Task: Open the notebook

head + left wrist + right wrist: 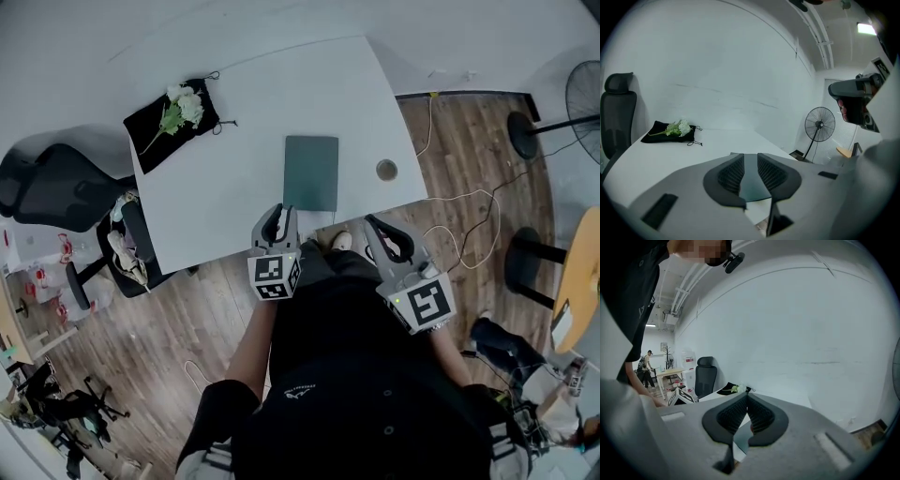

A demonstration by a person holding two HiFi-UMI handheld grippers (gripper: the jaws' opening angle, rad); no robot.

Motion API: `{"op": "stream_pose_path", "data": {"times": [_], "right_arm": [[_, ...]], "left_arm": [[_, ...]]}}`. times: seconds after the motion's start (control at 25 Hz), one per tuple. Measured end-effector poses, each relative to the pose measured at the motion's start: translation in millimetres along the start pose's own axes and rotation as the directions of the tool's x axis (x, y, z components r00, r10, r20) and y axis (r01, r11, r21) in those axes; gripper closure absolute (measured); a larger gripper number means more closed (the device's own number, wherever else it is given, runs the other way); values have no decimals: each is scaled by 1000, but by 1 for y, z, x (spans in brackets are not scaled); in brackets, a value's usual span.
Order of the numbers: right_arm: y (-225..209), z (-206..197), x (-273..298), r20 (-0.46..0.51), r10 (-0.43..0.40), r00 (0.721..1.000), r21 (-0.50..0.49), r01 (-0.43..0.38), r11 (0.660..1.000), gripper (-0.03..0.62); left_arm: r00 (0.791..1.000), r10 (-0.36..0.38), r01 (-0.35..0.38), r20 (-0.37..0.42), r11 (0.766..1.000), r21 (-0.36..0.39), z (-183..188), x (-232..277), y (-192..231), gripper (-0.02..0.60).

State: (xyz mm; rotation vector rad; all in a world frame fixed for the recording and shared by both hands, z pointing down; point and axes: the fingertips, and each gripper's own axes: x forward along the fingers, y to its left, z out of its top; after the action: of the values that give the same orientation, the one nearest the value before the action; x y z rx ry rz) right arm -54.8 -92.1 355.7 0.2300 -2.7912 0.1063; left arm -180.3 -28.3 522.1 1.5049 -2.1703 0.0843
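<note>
Currently your left gripper (278,216) holds its jaws slightly apart; your right gripper (379,229) has its tips together. Both hang short of the table (234,122). Risk: the thin cover sits flush, so a jaw may skid and shove the notebook (311,172) instead of lifting it. It lies closed, flat and dark green near the front edge.

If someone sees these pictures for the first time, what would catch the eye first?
A closed dark green notebook lies near the front edge of the white table. Just before that edge, the left gripper and the right gripper hover, seemingly not touching it. White flowers rest on a black cloth at the far left corner.
</note>
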Motion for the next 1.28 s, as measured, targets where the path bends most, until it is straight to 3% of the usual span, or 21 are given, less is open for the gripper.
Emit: {"op": "stream_pose_path", "data": {"times": [0.32, 0.6, 0.68, 0.84, 1.28], "right_arm": [[13, -5, 22, -26, -26, 999, 1, 26, 1000, 589], [22, -16, 31, -62, -52, 997, 6, 53, 999, 589], [21, -24, 30, -109, -66, 992, 9, 67, 998, 589], [22, -13, 39, -67, -78, 995, 26, 80, 996, 589], [19, -27, 45, -161, -93, 983, -1, 94, 996, 589]], "left_arm": [[995, -60, 53, -76, 995, -88, -28, 27, 20, 492], [982, -94, 81, -164, 993, -85, -64, 44, 31, 492], [977, -94, 75, -191, 992, -106, -77, 47, 34, 492], [971, -79, 48, -224, 989, -141, -91, 54, 46, 492], [936, -115, 37, -334, 972, -231, -124, 65, 49, 486]]}}
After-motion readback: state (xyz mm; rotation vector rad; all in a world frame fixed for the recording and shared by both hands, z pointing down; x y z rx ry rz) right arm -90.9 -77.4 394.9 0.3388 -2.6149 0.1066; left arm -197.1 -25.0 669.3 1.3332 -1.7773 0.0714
